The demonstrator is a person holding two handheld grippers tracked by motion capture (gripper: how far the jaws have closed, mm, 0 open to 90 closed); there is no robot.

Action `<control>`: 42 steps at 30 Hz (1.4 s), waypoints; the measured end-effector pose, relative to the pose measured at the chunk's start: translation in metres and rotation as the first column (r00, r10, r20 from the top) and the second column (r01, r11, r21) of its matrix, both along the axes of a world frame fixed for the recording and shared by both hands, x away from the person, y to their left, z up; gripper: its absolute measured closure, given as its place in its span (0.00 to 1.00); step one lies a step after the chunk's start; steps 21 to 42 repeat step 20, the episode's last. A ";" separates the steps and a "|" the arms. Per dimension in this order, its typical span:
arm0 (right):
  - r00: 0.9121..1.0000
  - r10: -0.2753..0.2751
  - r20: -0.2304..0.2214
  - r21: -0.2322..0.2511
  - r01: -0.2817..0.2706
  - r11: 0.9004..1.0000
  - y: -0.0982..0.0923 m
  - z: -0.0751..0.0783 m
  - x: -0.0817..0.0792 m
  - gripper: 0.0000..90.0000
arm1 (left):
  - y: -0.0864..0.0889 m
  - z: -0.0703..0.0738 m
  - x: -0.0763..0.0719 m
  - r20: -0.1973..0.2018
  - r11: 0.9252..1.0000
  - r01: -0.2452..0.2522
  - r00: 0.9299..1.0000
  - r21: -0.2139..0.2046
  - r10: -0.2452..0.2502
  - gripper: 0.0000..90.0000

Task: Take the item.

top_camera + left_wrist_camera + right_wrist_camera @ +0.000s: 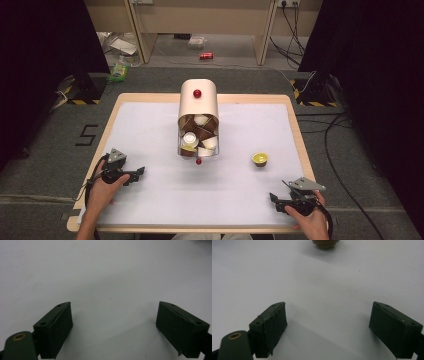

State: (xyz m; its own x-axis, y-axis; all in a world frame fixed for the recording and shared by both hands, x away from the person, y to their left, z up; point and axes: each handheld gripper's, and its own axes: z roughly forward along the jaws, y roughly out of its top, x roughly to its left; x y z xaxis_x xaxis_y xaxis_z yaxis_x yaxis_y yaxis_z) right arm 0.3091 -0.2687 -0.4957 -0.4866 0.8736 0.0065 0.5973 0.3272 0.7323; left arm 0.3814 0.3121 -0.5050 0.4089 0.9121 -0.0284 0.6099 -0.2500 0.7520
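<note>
White table (pixel 150 130) carries a capsule dispenser (pixel 199 120); one loose yellow capsule (pixel 259 159) sits to its right. Left gripper (pixel 141 171) and right gripper (pixel 272 197) rest wide, empty. Likely next: right reaches the capsule.

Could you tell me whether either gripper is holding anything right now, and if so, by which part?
Nothing is held. The left gripper and the right gripper both have their jaws wide apart over the bare white table.
</note>
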 end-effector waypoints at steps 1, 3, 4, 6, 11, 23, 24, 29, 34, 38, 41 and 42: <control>1.000 0.006 0.004 -0.011 -0.006 1.000 0.001 0.000 0.000 0.16 | 0.000 0.000 0.000 0.000 1.000 0.000 1.000 0.000 0.000 0.15; 1.000 -0.001 0.001 -0.011 0.001 1.000 0.001 0.000 0.000 0.16 | 0.000 0.000 0.000 0.000 1.000 0.000 1.000 0.000 0.000 0.15; 1.000 -0.003 0.000 -0.008 0.003 1.000 0.002 0.000 -0.001 0.15 | 0.000 0.000 0.000 0.000 1.000 -0.001 1.000 0.000 0.001 0.15; 1.000 -0.002 0.003 -0.008 0.002 1.000 0.002 -0.001 -0.001 0.15 | 0.000 0.000 0.000 0.000 1.000 -0.001 1.000 0.000 0.001 0.14; 1.000 0.001 0.007 -0.004 -0.001 1.000 0.001 -0.002 -0.001 0.15 | 0.000 0.000 0.000 0.000 1.000 -0.001 1.000 0.000 0.001 0.14; 1.000 0.004 0.008 -0.003 -0.003 1.000 0.001 -0.002 -0.001 0.15 | 0.000 0.000 0.000 0.000 1.000 0.000 1.000 0.000 0.000 0.15; 1.000 0.004 0.008 -0.003 -0.003 1.000 0.001 -0.002 -0.001 0.15 | 0.000 0.000 0.000 0.000 1.000 0.000 1.000 0.000 0.000 0.15; 1.000 0.004 0.008 -0.003 -0.003 1.000 0.001 -0.002 -0.001 0.15 | 0.000 0.000 0.000 0.000 1.000 0.000 1.000 0.000 0.000 0.15; 1.000 0.004 0.008 -0.003 -0.003 1.000 0.001 -0.002 -0.001 0.15 | 0.000 0.000 0.000 0.000 1.000 0.000 1.000 0.000 0.000 0.15; 1.000 0.004 0.008 -0.003 -0.003 1.000 0.001 -0.002 -0.001 0.15 | 0.000 0.000 0.000 0.000 1.000 0.000 1.000 0.000 0.000 0.15; 1.000 0.004 0.008 -0.003 -0.003 1.000 0.001 -0.002 -0.001 0.15 | 0.000 0.000 0.000 0.000 1.000 0.000 1.000 0.000 0.000 0.15; 1.000 0.004 0.008 -0.003 -0.003 1.000 0.001 -0.002 -0.001 0.15 | 0.000 0.000 0.000 0.000 1.000 0.000 1.000 0.000 0.000 0.15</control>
